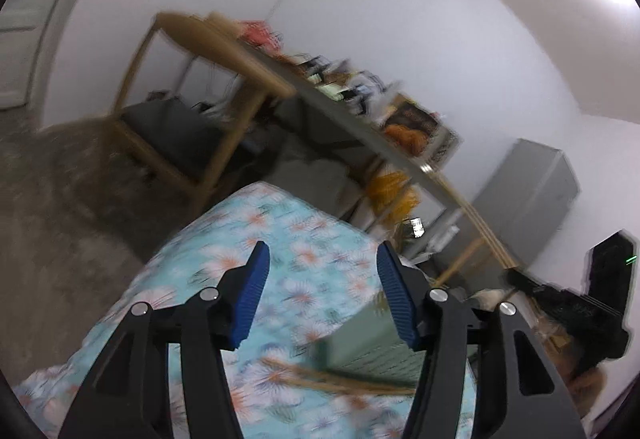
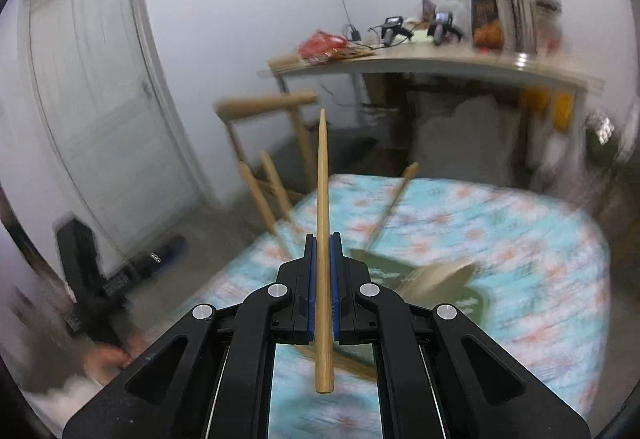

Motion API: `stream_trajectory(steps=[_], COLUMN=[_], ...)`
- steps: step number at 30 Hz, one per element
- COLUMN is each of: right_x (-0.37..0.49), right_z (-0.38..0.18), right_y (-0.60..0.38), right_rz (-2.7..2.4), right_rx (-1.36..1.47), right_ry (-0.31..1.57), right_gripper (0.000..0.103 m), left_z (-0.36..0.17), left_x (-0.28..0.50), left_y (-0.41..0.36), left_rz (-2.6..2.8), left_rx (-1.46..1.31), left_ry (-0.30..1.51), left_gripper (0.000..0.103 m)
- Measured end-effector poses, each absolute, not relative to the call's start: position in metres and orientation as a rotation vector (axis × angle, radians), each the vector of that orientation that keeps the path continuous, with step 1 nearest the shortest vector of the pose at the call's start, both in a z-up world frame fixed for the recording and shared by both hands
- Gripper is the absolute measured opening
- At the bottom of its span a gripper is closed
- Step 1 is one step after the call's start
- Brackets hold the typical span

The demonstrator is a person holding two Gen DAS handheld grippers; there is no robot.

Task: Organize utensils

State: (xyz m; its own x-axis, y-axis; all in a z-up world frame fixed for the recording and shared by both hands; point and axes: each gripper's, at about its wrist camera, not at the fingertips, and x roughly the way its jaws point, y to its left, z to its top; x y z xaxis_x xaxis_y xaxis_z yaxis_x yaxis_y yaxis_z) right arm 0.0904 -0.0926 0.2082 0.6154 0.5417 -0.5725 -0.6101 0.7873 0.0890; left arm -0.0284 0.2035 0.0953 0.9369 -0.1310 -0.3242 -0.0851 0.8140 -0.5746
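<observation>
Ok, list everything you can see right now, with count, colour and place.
wooden chopstick: one, tan, clamped in the right gripper.
wooden spoon: one, tan, blurred, over the green tray.
green tray: one, on the floral cloth.
floral cloth: one, turquoise, covering the table.
wooden chair: one, beyond the table.
cluttered desk: one, by the wall.
white door: one, left.
left gripper: open, empty.
right gripper: shut on the chopstick.

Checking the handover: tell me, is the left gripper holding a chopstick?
No: the left gripper stands with jaws apart and nothing between them above the floral cloth.
</observation>
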Motion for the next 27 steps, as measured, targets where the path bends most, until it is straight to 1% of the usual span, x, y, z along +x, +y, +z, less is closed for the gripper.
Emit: stream_trajectory(steps=[2, 3, 6, 10, 12, 14, 15, 19, 22, 27], right_x=[0.085, 0.083, 0.077, 0.067, 0.063, 0.061, 0.062, 0.070, 0.073, 0.077], right_z=[0.218, 0.225, 0.241, 0.268, 0.275, 0.273, 0.271, 0.259, 0.252, 0.257], right_y=[-0.089, -0.088, -0.086, -0.077, -0.065, -0.055, -0.050, -0.044, -0.041, -0.033], right_rz=[0.648, 0.662, 0.700, 0.729, 0.722, 0.707, 0.700, 0.639, 0.562, 0.509], right_rx=[-0.233, -0.268, -0.263, -0.262, -0.303, -0.342, -0.366, -0.386, -0.449, -0.537], right_ry=[0.649, 0.696, 0.825, 0.925, 0.994, 1.059, 1.099, 1.214, 1.258, 1.333], right_gripper=[0.004, 0.004, 0.004, 0.004, 0.005, 0.004, 0.004, 0.004, 0.004, 0.004], left_z=[0.088, 0.086, 0.086, 0.089, 0.085, 0.078, 0.069, 0.037, 0.030, 0.034], left_x=[-0.020, -0.017, -0.014, -0.007, -0.001, 0.004, 0.010, 0.016, 0.016, 0.014], left_y=[0.208, 0.208, 0.206, 0.203, 0.199, 0.199, 0.199, 0.206, 0.208, 0.204], left_rz=[-0.035, -0.035, -0.042, -0.046, -0.031, -0.029, -0.044, -0.127, -0.121, -0.126], left_rx=[-0.631, -0.622, -0.613, -0.599, -0.565, -0.567, -0.576, -0.693, -0.703, -0.689], left_ry=[0.396, 0.403, 0.403, 0.389, 0.426, 0.474, 0.537, 0.672, 0.706, 0.693], left_gripper=[0.054, 0.054, 0.054, 0.054, 0.054, 0.054, 0.054, 0.054, 0.054, 0.054])
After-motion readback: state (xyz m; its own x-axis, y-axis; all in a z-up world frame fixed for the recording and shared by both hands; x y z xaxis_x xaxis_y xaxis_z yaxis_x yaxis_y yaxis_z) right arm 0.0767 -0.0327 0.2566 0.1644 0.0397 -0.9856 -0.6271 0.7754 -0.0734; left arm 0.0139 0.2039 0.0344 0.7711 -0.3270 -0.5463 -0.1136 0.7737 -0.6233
